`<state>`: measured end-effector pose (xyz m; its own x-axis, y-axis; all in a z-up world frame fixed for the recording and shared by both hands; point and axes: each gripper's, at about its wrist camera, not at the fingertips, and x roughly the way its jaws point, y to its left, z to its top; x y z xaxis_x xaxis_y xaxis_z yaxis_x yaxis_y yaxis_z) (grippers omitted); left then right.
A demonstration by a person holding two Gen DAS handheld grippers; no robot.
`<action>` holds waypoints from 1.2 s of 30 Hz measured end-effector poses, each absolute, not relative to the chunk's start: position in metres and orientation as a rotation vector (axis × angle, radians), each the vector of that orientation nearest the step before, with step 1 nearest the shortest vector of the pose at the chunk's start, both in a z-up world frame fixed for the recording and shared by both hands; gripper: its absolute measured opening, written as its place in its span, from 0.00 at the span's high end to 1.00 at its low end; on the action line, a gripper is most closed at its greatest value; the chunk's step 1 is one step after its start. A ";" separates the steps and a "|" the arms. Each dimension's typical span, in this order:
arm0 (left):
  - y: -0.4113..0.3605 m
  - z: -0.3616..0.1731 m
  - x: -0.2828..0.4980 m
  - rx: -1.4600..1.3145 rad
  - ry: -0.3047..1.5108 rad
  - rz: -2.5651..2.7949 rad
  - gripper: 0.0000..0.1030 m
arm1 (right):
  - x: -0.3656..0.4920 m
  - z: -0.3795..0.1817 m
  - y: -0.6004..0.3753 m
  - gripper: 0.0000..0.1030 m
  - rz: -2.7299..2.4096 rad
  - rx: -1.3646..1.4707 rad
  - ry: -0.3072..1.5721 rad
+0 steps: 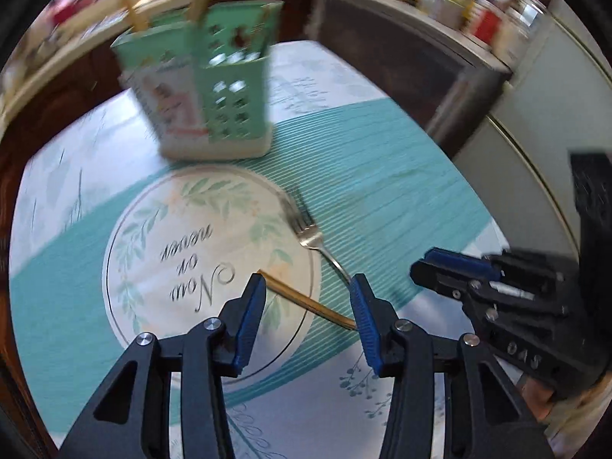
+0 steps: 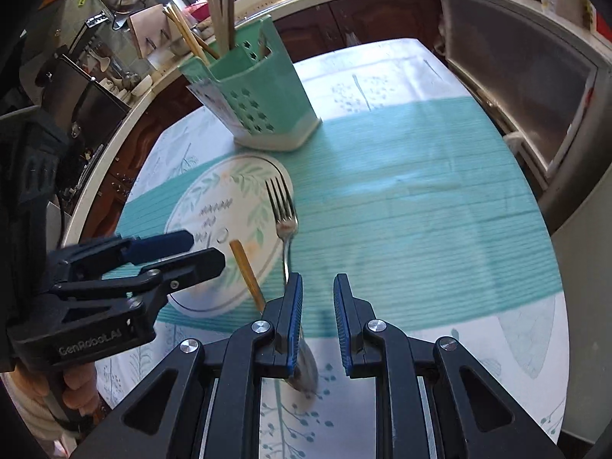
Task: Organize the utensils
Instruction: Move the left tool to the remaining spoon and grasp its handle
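Ahead of our fingers lies a silver fork (image 2: 284, 217), tines pointing away, its head on the plate's rim and its handle running back under the right pair. Just left of it a gold chopstick (image 2: 246, 272) lies slanting across the same rim. Farther ahead a mint-green perforated utensil holder (image 2: 260, 103) stands upright, sticks inside.

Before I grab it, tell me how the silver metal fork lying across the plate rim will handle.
The silver metal fork probably stays stiff: thin, solid metal. Its polished handle looks slippery, so pinch squarely. Propped on the round white leaf-patterned plate, it may pivot or slide off the rim if nudged.
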<state>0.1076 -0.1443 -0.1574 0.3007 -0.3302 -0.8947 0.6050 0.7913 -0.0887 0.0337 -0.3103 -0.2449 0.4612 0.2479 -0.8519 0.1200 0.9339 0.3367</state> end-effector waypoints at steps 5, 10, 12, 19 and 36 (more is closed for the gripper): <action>-0.161 -0.159 0.063 0.607 0.928 -0.893 0.57 | 0.021 -0.259 -0.318 0.84 0.068 0.393 1.132; -0.172 -0.174 0.036 0.844 0.863 -1.039 0.57 | 0.009 -0.267 -0.326 0.84 0.059 0.414 1.146; -0.176 -0.182 0.034 0.895 0.854 -1.052 0.58 | 0.008 -0.268 -0.327 0.84 0.059 0.424 1.149; -0.199 -0.204 0.039 1.001 0.884 -1.066 0.84 | 0.011 -0.270 -0.325 0.84 0.054 0.443 1.160; -0.129 -0.204 0.114 0.414 1.348 -0.702 0.99 | 0.042 -0.266 -0.302 0.84 0.128 0.389 1.167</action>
<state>0.1145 -0.1291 -0.2035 0.0645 -0.2201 -0.9733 0.6715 0.7311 -0.1208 0.0425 -0.3022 -0.2662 0.3940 0.2973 -0.8697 0.1013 0.9264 0.3626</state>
